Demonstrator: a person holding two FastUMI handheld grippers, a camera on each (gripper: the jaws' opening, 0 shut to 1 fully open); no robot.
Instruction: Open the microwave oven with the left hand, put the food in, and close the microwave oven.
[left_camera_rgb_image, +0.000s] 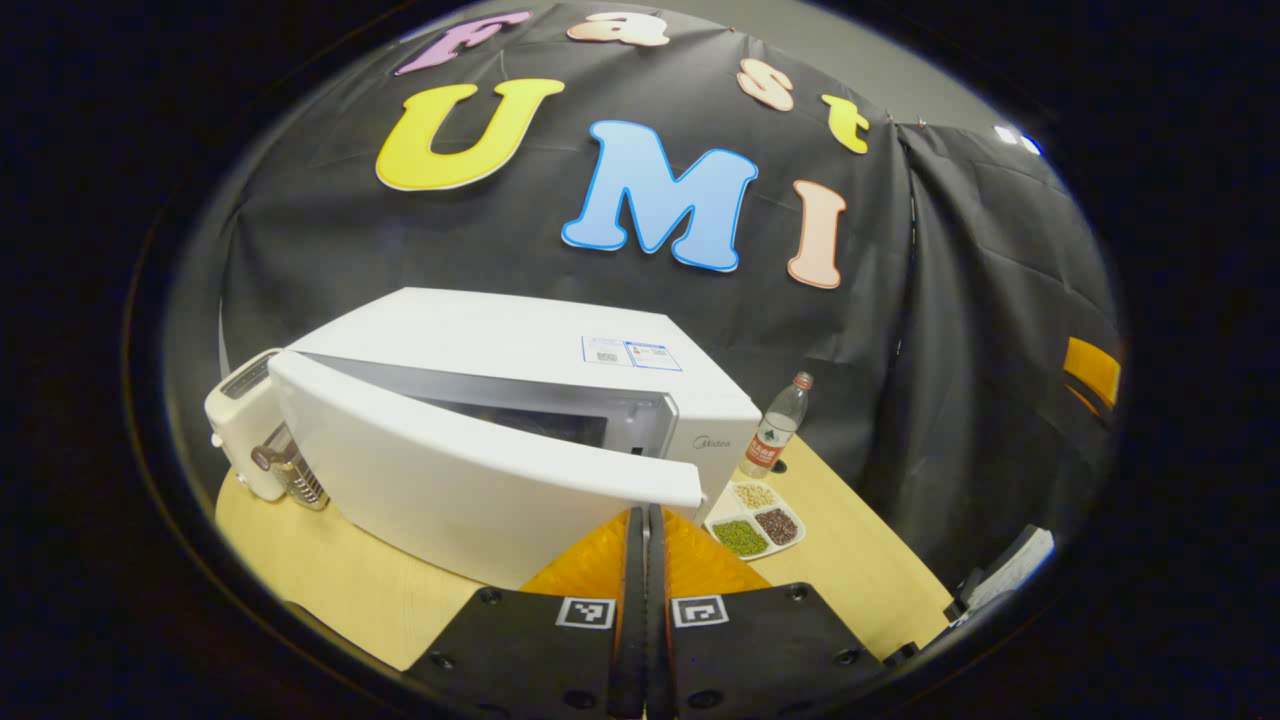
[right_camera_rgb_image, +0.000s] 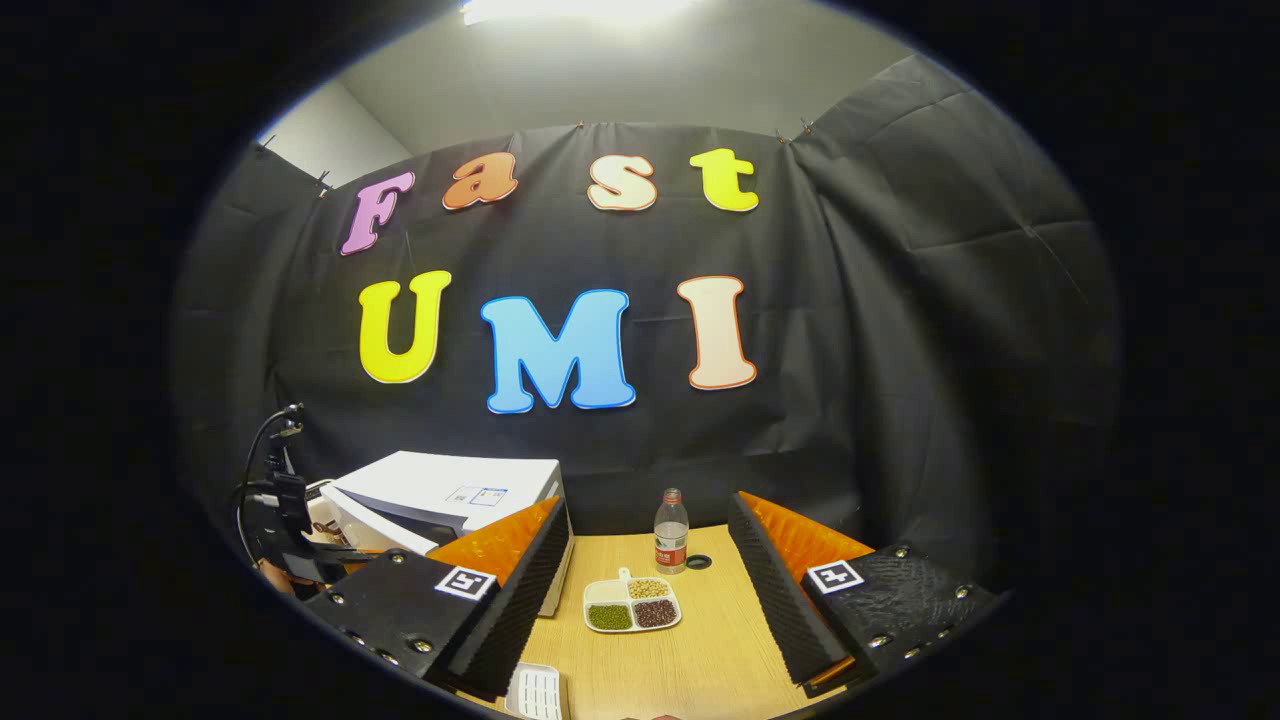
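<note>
The white microwave (left_camera_rgb_image: 520, 350) stands on the wooden table (left_camera_rgb_image: 330, 590) with its door (left_camera_rgb_image: 450, 470) swung partly open toward me. My left gripper (left_camera_rgb_image: 645, 512) is shut with nothing between its fingers, its tips just under the door's free edge. The food is a white divided plate of beans (left_camera_rgb_image: 755, 522), to the right of the microwave. In the right gripper view that plate (right_camera_rgb_image: 632, 603) lies on the table ahead, and the right gripper (right_camera_rgb_image: 648, 505) hangs open above it, holding nothing. The microwave (right_camera_rgb_image: 450, 490) is at the left there.
A plastic water bottle (left_camera_rgb_image: 778, 428) stands behind the plate, also seen as the bottle (right_camera_rgb_image: 671, 530). A cream toaster (left_camera_rgb_image: 240, 420) and a metal object (left_camera_rgb_image: 295, 475) sit left of the microwave. A small white gridded item (right_camera_rgb_image: 537, 692) lies near the table's front edge.
</note>
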